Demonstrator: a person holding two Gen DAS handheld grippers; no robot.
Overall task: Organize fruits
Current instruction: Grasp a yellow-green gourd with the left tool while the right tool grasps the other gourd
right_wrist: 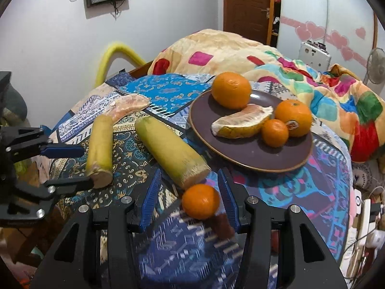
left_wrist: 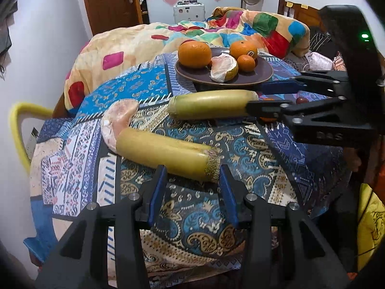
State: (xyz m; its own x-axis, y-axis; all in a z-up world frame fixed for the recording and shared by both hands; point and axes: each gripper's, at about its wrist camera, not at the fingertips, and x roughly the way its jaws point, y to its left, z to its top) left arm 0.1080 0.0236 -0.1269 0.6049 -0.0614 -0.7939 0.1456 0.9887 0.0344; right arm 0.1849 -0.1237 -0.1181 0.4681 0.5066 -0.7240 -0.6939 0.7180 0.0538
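Orange and small, a round mandarin lies on the paisley-patterned cloth of the worktop, on the near side of the dark brown round plate and just short of its rim. It sits between the blue-padded fingers of the right tongs, which are spread wide and touch nothing; the fruit lies closer to the right-hand pad. The right hand is plainly the nearer one, and the plate lies ahead and slightly to the right of it.

On the plate rest a large orange, a stickered orange, a small mandarin and a pale pomelo wedge, leaving bare space at the plate's near side.

Left of the plate, a thick yellow-green cane section runs diagonally, its cut end almost touching the loose mandarin; closing here could graze it. Further left lies a second cane piece, its fibrous end between the fingers of the left tongs, which are likewise spread and grip nothing. Beyond it lies another pomelo wedge.
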